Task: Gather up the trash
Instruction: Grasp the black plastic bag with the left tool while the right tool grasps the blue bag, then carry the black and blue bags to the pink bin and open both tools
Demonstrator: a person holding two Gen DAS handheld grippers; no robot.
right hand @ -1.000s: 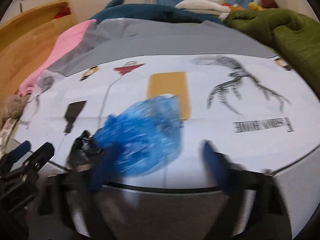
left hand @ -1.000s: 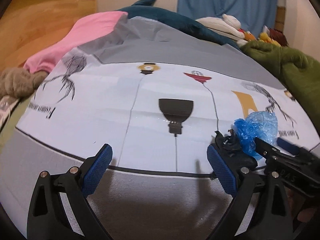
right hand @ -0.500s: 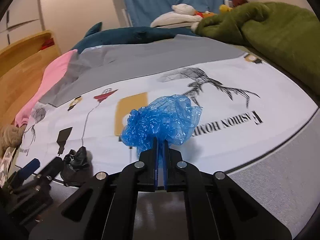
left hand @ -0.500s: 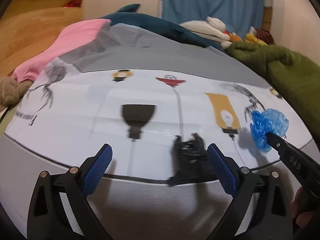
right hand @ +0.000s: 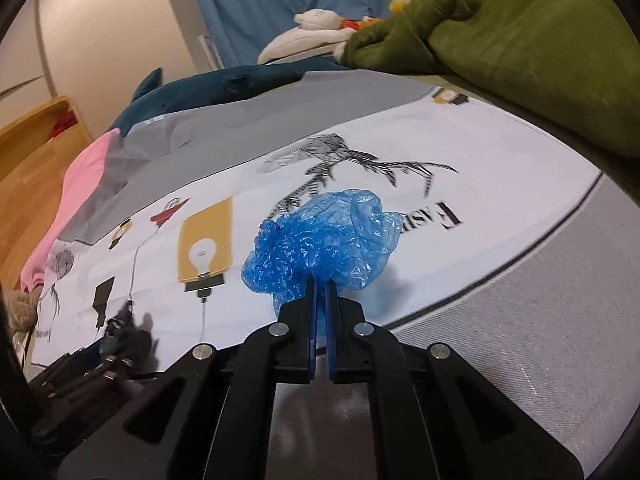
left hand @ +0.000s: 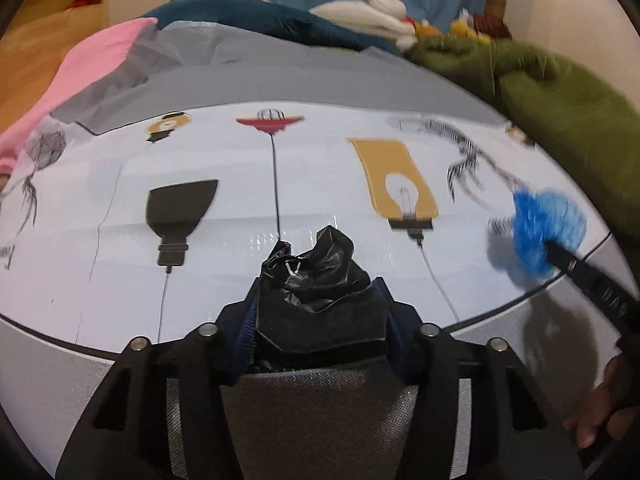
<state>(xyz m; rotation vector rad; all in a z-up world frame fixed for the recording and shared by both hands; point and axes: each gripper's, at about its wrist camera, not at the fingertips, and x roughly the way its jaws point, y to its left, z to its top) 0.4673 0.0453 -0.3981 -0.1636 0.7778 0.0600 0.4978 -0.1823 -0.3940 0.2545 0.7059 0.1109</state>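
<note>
Closest to me, my left gripper (left hand: 316,320) is closing its jaws around the crumpled black bag (left hand: 316,276), which sits between the pads at the near edge of the printed sheet (left hand: 280,168) on the bed. The pads look like they're touching its sides, but I can't tell how firm that is. Off to the right, my right gripper (right hand: 319,300) is clamped tight on the blue plastic wad (right hand: 320,240), held just above the sheet. My worry: both are thin, slippery film, so the black bag could squirt out or tear if only a loose fold gets pinched, and the blue wad could slide free if I swing fast. Further back there's a green blanket (left hand: 560,92) and stuffed toys (left hand: 384,12), nothing in the way.
</note>
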